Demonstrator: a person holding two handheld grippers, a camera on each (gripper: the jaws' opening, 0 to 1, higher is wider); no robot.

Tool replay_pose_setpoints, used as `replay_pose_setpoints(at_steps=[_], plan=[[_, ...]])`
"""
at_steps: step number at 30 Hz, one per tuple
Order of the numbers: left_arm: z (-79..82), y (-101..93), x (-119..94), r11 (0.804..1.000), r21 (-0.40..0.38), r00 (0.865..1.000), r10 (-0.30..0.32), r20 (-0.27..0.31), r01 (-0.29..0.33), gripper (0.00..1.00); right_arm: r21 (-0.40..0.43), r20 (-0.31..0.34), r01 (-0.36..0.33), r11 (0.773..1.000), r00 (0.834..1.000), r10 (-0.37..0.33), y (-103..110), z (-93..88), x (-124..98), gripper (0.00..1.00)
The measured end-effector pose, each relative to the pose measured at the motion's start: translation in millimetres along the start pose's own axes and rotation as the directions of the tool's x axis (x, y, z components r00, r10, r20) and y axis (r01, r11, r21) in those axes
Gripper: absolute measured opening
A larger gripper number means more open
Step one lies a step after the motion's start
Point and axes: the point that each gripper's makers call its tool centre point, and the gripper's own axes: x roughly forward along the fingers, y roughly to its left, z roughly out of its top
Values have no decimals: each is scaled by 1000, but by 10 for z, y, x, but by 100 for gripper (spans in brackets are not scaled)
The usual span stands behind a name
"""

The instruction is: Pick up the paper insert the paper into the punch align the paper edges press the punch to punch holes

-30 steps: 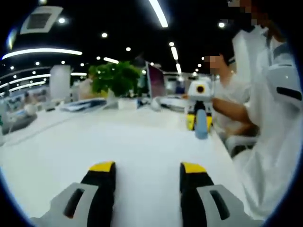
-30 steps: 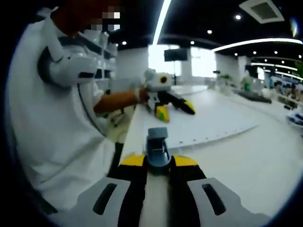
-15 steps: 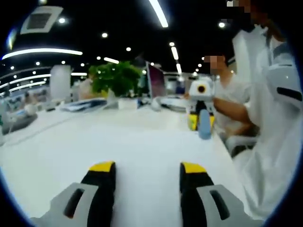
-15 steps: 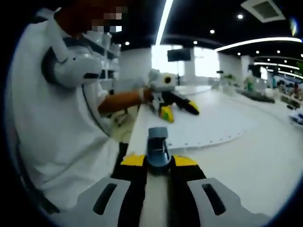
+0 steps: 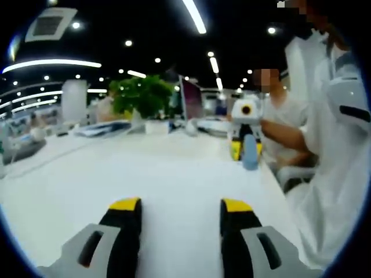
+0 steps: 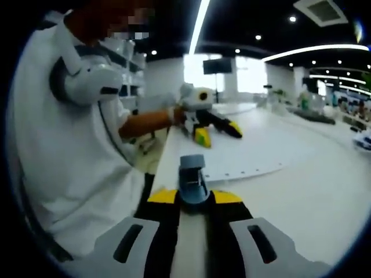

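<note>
My left gripper (image 5: 181,209), grey-bodied with black jaws tipped in yellow, hovers low over the white paper sheet (image 5: 174,179) that lies flat on the long white table (image 5: 52,156); its jaws stand well apart with nothing between them and only the paper's pale surface behind the gap. My right gripper (image 6: 193,197), built the same, has its jaws drawn close on either side of the blue-grey hole punch (image 6: 192,179), which sits just at their yellow tips with its lever pointing away from me; whether the pads actually press on the punch body I cannot tell. In the right gripper view the paper (image 6: 261,156) stretches out beyond the punch, and a row of small round holes shows along its near edge, running off to the right. In that view the left gripper (image 6: 214,127) rests on the far part of the sheet, near the table's edge. From the left gripper view, the right gripper (image 5: 244,124) stands at the far right end of the sheet with the punch (image 5: 249,153) upright in front of it. A leafy green potted plant (image 5: 145,95) stands at the far side of the table.
</note>
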Motion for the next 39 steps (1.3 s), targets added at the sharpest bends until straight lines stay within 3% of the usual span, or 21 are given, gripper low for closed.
replay_pose_setpoints(at_steps=[16, 19, 24, 27, 30, 32, 35, 39], plan=[[3, 0, 6, 1000, 0, 1000, 3, 3, -3, 55, 1, -14, 10, 1000, 1000, -10, -7, -8, 38, 25], [5, 30, 7, 1000, 2, 1000, 18, 0, -18, 60, 5, -17, 31, 999, 999, -31, -41, -15, 18, 28], [100, 22, -17, 999, 34, 999, 12, 35, -14, 68, 5, 2, 61, 998, 998, -61, -14, 49, -60, 29], [338, 22, -78, 1000, -4, 993, 18, 118, -17, 70, 17, 19, 86, 996, 996, -86, 12, 100, -132, 30], [564, -76, -124, 1000, 22, 985, -1, 170, -3, 73, 19, 29, 123, 992, 992, -123, 17, 124, -195, 31], [694, -255, -102, 999, 39, 983, -24, 184, 18, 75, 27, 55, 165, 986, 985, -166, 38, 164, -270, 31], [714, -523, 39, 997, 59, 982, -66, 176, 56, 75, 35, 98, 211, 977, 972, -214, 76, 217, -350, 31], [614, -871, 315, 990, 78, 982, -131, 139, 121, 74, 70, 129, 298, 952, 944, -305, 42, 202, -471, 31]])
